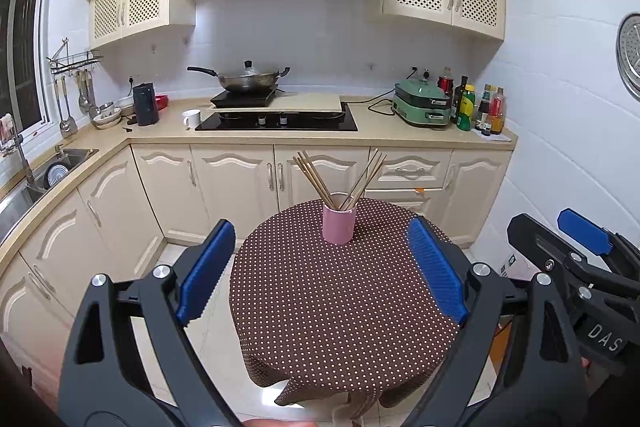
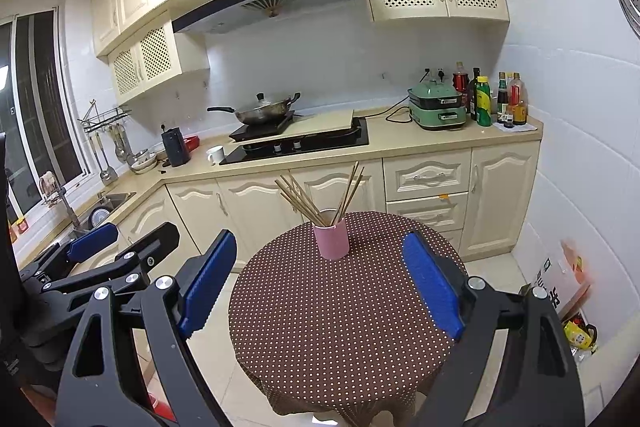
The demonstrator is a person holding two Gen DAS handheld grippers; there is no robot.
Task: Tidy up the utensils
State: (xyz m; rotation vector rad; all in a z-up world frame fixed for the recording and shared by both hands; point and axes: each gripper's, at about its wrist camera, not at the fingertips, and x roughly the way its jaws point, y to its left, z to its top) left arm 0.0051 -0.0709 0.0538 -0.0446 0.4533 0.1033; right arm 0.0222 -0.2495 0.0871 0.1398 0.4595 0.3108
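A pink cup (image 1: 339, 223) stands upright at the far side of a round table with a brown dotted cloth (image 1: 336, 307). Several wooden chopsticks (image 1: 316, 177) stand in it, fanned out to left and right. My left gripper (image 1: 320, 239) is open and empty, held above the near part of the table, short of the cup. The right wrist view shows the cup (image 2: 331, 238), the chopsticks (image 2: 304, 201) and the cloth (image 2: 340, 315). My right gripper (image 2: 320, 247) is open and empty, also short of the cup. Each gripper shows at the side of the other's view.
A kitchen counter (image 1: 384, 135) runs behind the table with a wok (image 1: 246, 79), a white mug (image 1: 192, 118), a green cooker (image 1: 422, 103) and bottles (image 1: 480, 107). A sink (image 1: 48, 175) is at the left. Tiled floor (image 1: 216, 339) surrounds the table.
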